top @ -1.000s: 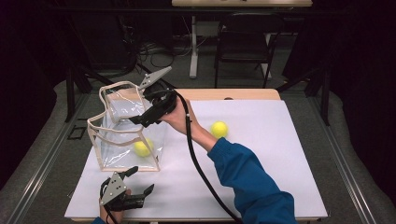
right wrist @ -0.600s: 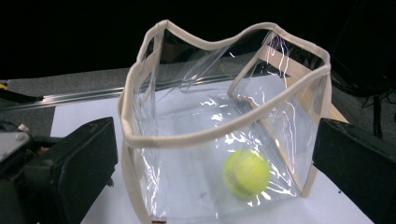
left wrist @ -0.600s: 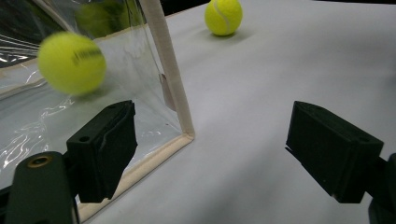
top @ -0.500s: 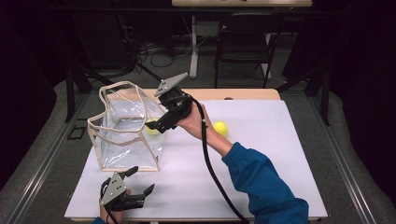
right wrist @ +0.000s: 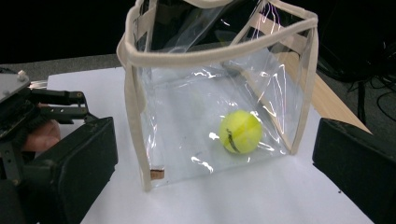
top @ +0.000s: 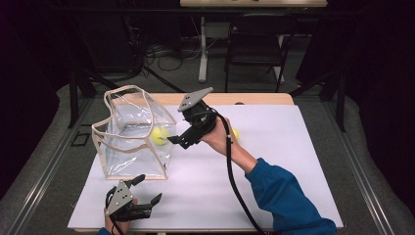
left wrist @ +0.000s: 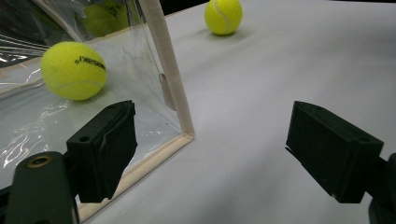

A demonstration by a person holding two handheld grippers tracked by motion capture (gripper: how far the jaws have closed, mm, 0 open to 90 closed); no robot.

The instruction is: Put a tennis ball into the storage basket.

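Beside the clear bag (top: 133,134), my right gripper (top: 182,141) has pulled back, jaws apart, one tennis ball (top: 159,135) now inside; another (left wrist: 223,16) awaits.

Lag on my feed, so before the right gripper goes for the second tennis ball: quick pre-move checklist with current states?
1. First tennis ball inside the clear bag: ok.
2. Bag upright with its top open: ok.
3. Right gripper open and empty: ok.
4. Second tennis ball on the white table cover, apart from the bag: ok.
5. Left gripper steadying the bag: not ok; it sits open on the cover near the bag's front corner, touching nothing.
6. Clear path to the second ball: cannot tell; in the high view the right hand hides most of it.
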